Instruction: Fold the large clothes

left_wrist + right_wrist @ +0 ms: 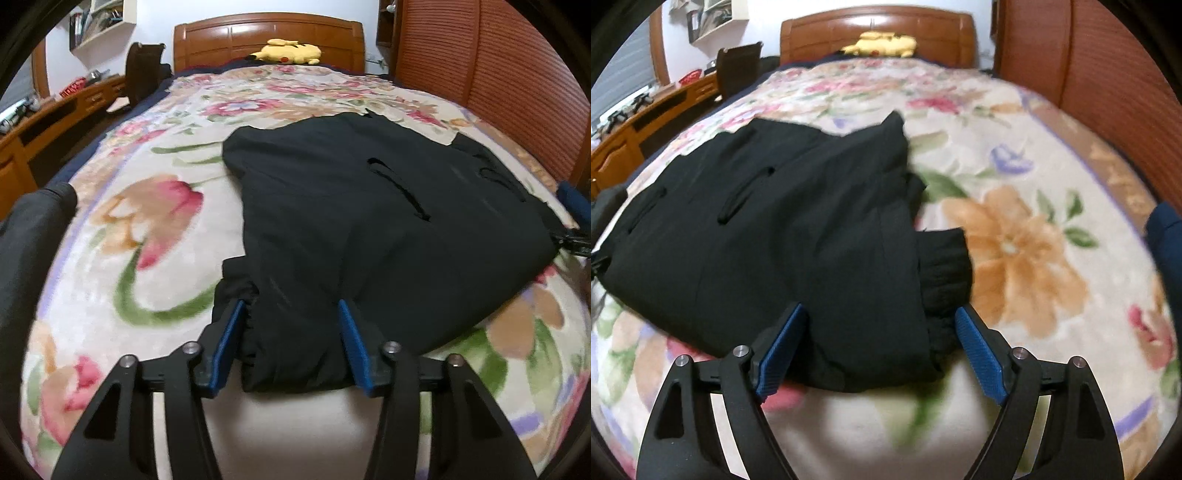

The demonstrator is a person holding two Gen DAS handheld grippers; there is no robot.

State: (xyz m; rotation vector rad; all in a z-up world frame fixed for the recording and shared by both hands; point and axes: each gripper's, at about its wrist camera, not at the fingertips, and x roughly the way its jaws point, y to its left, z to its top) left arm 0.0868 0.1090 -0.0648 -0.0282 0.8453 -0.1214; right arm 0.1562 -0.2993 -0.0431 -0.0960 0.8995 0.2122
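A large black garment [351, 206] lies partly folded on the floral blanket [166, 229], with two slit pockets facing up. My left gripper [291, 306] sits at its near left hem. Its blue pads [229, 332] stand apart with bunched fabric between them, and I see no clear pinch. In the right wrist view the same garment [775, 240] fills the left and middle. My right gripper [881, 308] straddles the near right corner, jaws wide, and its pads [979, 350] stand off the cloth. A ribbed cuff [945, 266] sticks out on the right side.
The bed has a wooden headboard [269, 33] with a yellow plush toy [288, 51] by it. A slatted wooden wardrobe [498, 74] runs along the right. A desk [44, 122] and a dark chair [144, 70] stand on the left. A dark sleeve [29, 240] shows at the left edge.
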